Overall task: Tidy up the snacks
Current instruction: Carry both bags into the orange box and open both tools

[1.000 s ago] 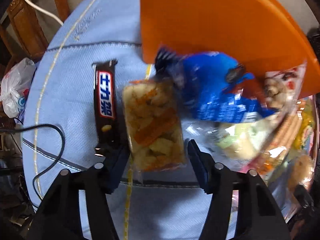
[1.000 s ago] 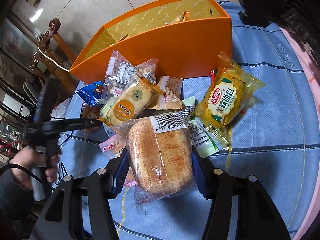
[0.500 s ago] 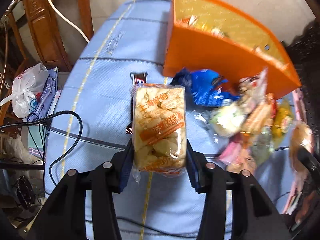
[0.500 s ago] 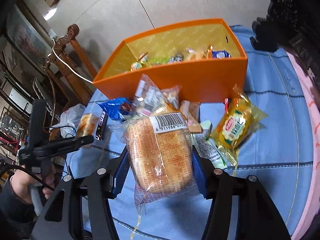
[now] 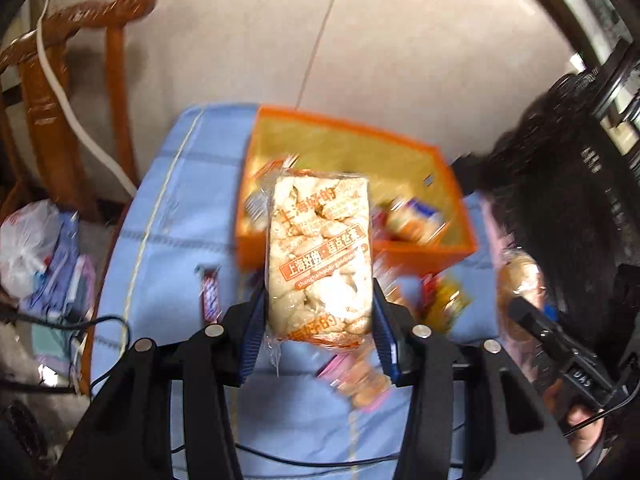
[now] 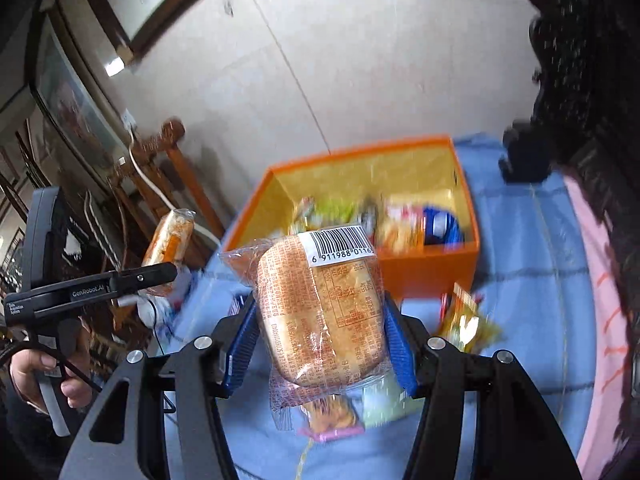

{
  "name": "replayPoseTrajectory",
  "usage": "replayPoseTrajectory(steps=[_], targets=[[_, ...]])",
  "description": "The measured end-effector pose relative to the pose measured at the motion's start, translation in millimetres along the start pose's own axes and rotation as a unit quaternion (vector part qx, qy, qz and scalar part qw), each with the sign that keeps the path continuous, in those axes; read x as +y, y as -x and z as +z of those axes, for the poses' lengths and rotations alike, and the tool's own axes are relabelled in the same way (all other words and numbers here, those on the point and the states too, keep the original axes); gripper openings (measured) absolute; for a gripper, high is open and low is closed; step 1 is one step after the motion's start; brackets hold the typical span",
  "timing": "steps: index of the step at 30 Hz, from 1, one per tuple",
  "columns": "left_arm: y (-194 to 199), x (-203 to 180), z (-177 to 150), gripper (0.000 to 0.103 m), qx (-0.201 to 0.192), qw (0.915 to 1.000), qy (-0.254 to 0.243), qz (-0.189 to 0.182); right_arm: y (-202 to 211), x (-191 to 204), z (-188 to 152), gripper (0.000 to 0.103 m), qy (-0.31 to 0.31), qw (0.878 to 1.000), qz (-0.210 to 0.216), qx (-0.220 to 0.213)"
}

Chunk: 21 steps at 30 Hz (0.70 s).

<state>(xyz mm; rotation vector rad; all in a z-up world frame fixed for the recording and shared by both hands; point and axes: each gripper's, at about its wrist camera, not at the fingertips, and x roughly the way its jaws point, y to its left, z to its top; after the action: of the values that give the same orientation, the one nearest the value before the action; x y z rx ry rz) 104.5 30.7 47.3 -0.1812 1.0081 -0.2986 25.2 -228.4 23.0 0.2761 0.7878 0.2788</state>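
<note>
Two snack packets hung in the air above a blue-clothed tabletop (image 5: 168, 240) as a person, working a handheld tool in each hand, sorted loose snacks into an orange box (image 6: 432, 272). The left tool (image 5: 318, 320) was clamped on a clear packet of pale puffed pastry (image 5: 320, 256), its blue pads pressing both long sides. The right tool (image 6: 320, 344) gripped a wrapped bread bun (image 6: 320, 312) the same way, barcode label uppermost. Both packets sat clear of the cloth, short of the box, which already held several wrappers. A chocolate bar (image 5: 211, 292) and a yellow packet (image 6: 464, 324) lay on the cloth outside it. The step in hand appeared to be the carry; next, each packet would need bringing over the box's near wall before the pads let go.
</note>
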Motion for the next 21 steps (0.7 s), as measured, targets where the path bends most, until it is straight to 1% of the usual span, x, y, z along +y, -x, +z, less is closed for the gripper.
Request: replayPoseTrajectory(steps=[5, 8, 10, 15, 19, 20, 21], targets=[[9, -25, 33, 0.047, -0.031, 0.9991, -0.028, -0.011, 8, 2, 38, 0.058, 0.010, 0.999, 0.001, -0.038], [2, -32, 48, 0.047, -0.030, 0.9988, -0.028, -0.027, 3, 2, 57, 0.058, 0.011, 0.999, 0.004, -0.050], [-5, -36, 57, 0.047, -0.031, 0.9988, -0.030, -0.022, -3, 2, 68, 0.058, 0.012, 0.999, 0.004, -0.053], [-39, -38, 74, 0.047, -0.007, 0.9991, -0.029, -0.031, -29, 0, 86, 0.058, 0.010, 0.998, 0.005, -0.055], [-68, -37, 82, 0.047, 0.013, 0.9992, -0.024, -0.030, -52, -5, 97, 0.058, 0.005, 0.999, -0.002, -0.050], [-73, -40, 84, 0.048, 0.016, 0.9992, -0.025, -0.029, -57, -6, 99, 0.059, 0.004, 0.999, -0.004, -0.049], [-79, -40, 87, 0.052, 0.019, 0.9992, -0.024, -0.026, -64, -9, 101, 0.060, -0.002, 0.999, -0.004, -0.050]])
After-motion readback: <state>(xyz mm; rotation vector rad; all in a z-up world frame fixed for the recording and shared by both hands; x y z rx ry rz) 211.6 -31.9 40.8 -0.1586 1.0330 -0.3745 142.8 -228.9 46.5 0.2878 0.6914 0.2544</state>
